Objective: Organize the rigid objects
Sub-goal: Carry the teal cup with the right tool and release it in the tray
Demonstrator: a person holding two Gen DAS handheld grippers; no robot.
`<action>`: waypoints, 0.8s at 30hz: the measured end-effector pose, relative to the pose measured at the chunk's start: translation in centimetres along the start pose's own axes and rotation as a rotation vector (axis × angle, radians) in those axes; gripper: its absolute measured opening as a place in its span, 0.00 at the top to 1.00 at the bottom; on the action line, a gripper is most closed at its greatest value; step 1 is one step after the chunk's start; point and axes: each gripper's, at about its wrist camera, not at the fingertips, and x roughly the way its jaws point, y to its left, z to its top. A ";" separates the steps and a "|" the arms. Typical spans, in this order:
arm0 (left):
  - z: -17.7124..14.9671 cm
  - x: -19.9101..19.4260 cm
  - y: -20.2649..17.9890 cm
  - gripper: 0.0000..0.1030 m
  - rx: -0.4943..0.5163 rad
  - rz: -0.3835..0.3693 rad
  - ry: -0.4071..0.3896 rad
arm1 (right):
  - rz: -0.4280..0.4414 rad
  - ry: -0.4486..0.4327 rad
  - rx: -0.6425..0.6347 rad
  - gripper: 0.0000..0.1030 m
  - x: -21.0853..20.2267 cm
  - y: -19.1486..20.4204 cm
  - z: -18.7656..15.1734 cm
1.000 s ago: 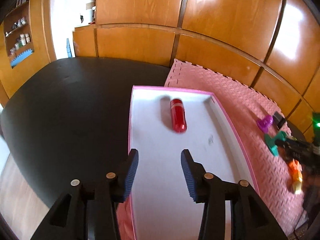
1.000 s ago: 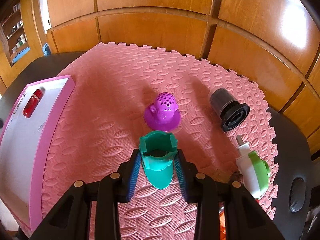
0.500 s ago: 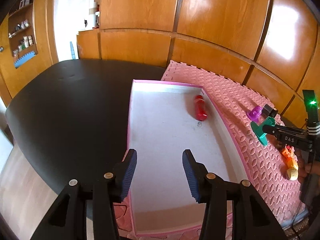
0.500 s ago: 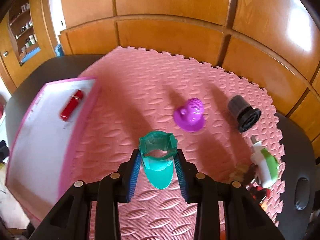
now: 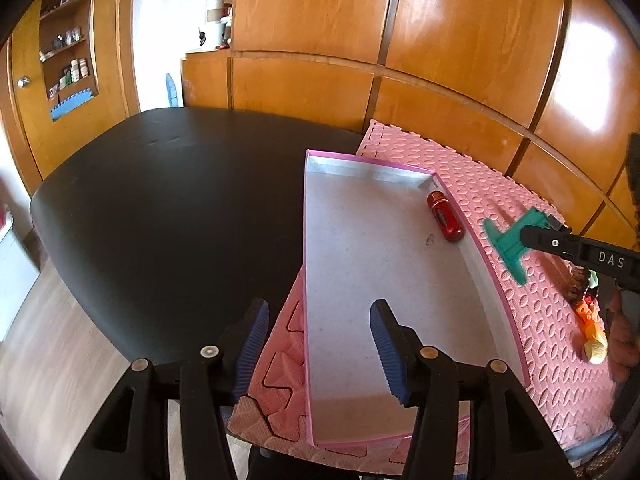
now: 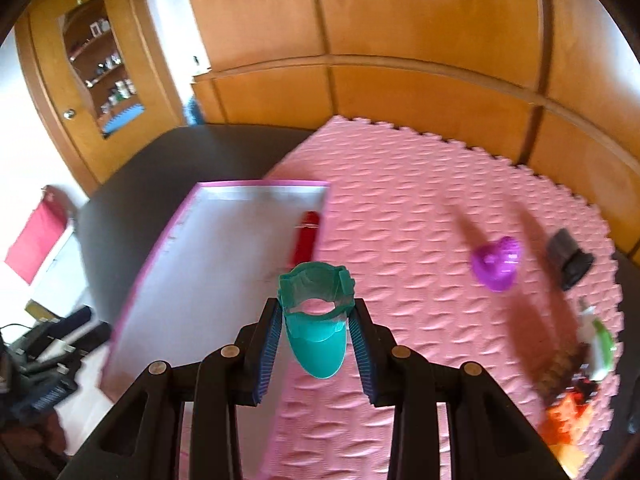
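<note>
Red cylinder (image 5: 445, 216) already laid in pink tray (image 5: 306, 280). Teal piece (image 6: 316, 320) clamped in right claw (image 6: 316, 344), carried over tray edge. Left claw (image 5: 316, 344) just opening, nothing between. Purple piece (image 6: 498, 264), dark cup (image 6: 570, 258), others left on mat (image 6: 400, 200).

Glossy varnished wood panelling (image 5: 320, 32) reflects window light. A matt black tabletop (image 5: 168, 208) carries a pink foam mat (image 6: 420, 208) with an embossed, bumpy surface. The pink-rimmed tray (image 5: 306, 240) has a dull white floor. A shiny red capsule (image 5: 445, 216) and smooth teal plastic piece (image 6: 316, 328) look hard.
</note>
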 end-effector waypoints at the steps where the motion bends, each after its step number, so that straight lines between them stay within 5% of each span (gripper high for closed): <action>1: 0.0 0.0 0.0 0.48 0.000 0.000 0.000 | 0.017 0.006 0.005 0.67 0.3 0.4 0.0; 9: -0.3 0.4 0.2 0.47 -0.007 -0.006 0.017 | 0.076 0.056 0.071 0.67 3.1 2.1 0.3; 24: -0.4 1.0 0.8 0.47 -0.025 0.001 0.029 | -0.044 0.065 0.104 0.67 7.0 1.4 1.1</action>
